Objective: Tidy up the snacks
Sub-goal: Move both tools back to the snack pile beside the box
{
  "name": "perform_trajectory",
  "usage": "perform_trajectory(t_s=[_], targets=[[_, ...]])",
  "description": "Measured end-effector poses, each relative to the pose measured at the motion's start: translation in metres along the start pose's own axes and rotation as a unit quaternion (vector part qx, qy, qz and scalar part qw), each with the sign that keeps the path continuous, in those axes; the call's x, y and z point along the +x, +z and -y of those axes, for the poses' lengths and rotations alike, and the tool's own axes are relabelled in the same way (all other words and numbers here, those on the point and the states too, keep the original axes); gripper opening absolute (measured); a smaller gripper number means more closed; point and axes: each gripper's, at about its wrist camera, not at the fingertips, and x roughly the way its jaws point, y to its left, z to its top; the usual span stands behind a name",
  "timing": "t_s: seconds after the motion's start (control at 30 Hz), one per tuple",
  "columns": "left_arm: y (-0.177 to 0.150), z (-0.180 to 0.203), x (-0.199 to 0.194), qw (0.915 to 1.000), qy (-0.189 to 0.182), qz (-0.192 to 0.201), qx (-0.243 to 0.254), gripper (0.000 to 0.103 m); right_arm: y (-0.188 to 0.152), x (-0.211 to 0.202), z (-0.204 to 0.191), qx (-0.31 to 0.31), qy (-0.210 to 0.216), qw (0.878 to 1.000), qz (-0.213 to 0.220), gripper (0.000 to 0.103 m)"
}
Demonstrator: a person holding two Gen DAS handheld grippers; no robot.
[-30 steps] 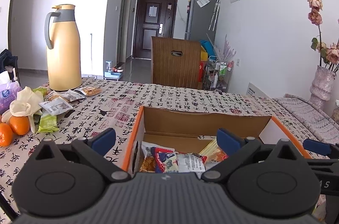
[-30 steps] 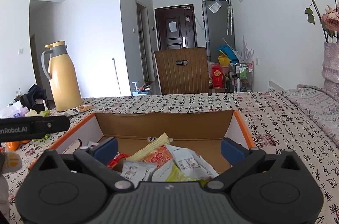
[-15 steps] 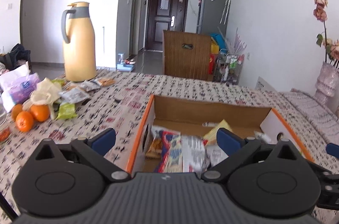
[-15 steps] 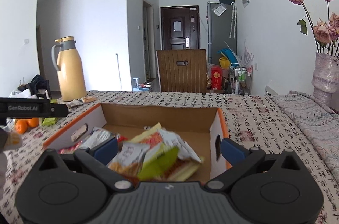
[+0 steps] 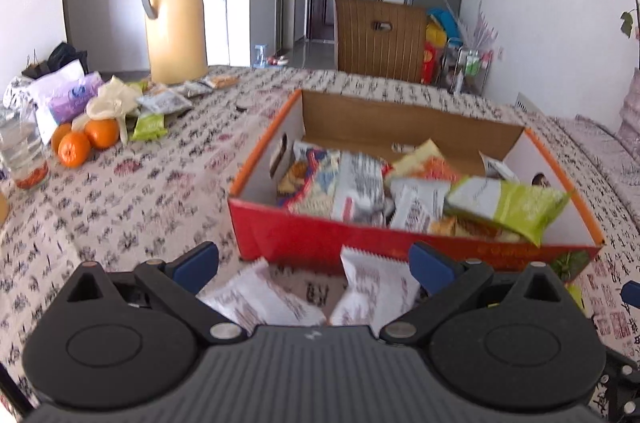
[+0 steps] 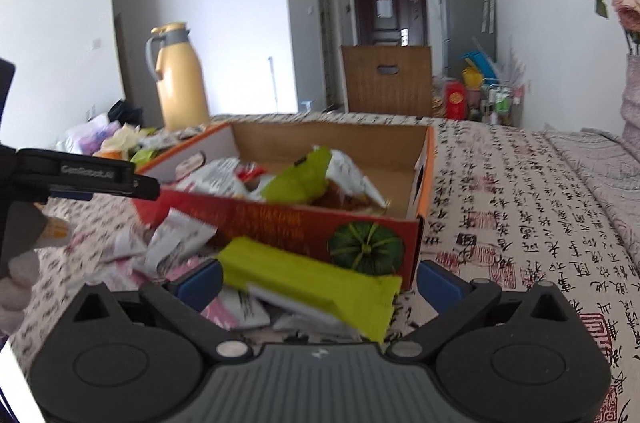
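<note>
A red and orange cardboard box (image 5: 360,241) stands on the patterned tablecloth, holding several snack packets with a green one (image 5: 512,207) on top. My left gripper (image 5: 314,263) is open just before the box's near wall, above two white packets (image 5: 260,299) lying on the cloth. My right gripper (image 6: 318,283) is open too, at the near right corner of the box (image 6: 280,223). A lime-green packet (image 6: 312,283) lies between its fingers on a heap of white packets (image 6: 176,239). Neither gripper holds anything.
At the far left stand a yellow thermos jug (image 5: 176,19), oranges (image 5: 86,141), a purple tissue pack (image 5: 64,95), a glass jar (image 5: 22,155) and loose snacks (image 5: 160,107). A wooden chair (image 5: 380,43) stands behind the table. The left tool's black finger (image 6: 100,179) reaches into the right view.
Both grippers have drawn back from over the box to its near side. The box's red front wall and the loose packets before it have come into view.
</note>
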Motion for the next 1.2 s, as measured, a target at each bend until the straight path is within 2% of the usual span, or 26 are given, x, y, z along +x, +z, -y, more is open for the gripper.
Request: perform_trajectory(t_s=[0.27, 0.57, 0.77, 0.83, 0.97, 1.2], targets=[[-0.001, 0.003, -0.007, 0.9998, 0.013, -0.012, 0.001, 0.103, 0.000, 0.011, -0.001, -0.040, 0.007, 0.999, -0.036, 0.102], [-0.002, -0.006, -0.007, 0.9997, -0.009, -0.012, 0.019, 0.103, 0.015, 0.049, -0.008, -0.090, 0.029, 0.993, -0.069, 0.084], [-0.002, -0.019, 0.008, 0.9964, -0.057, -0.027, 0.057, 0.103, 0.017, 0.066, -0.016, -0.100, 0.051, 0.989, -0.092, 0.082], [0.000, -0.022, 0.012, 0.9935, -0.076, -0.027, 0.080, 0.103, 0.015, 0.066, -0.022, -0.109, 0.051, 0.987, -0.105, 0.078], [0.005, -0.032, 0.022, 0.9853, -0.122, -0.028, 0.117, 0.103, 0.015, 0.058, -0.037, -0.118, 0.027, 0.985, -0.126, 0.062], [0.010, -0.052, 0.040, 0.9703, -0.185, -0.043, 0.150, 0.103, 0.008, 0.045, -0.065, -0.104, -0.038, 0.980, -0.165, 0.045]])
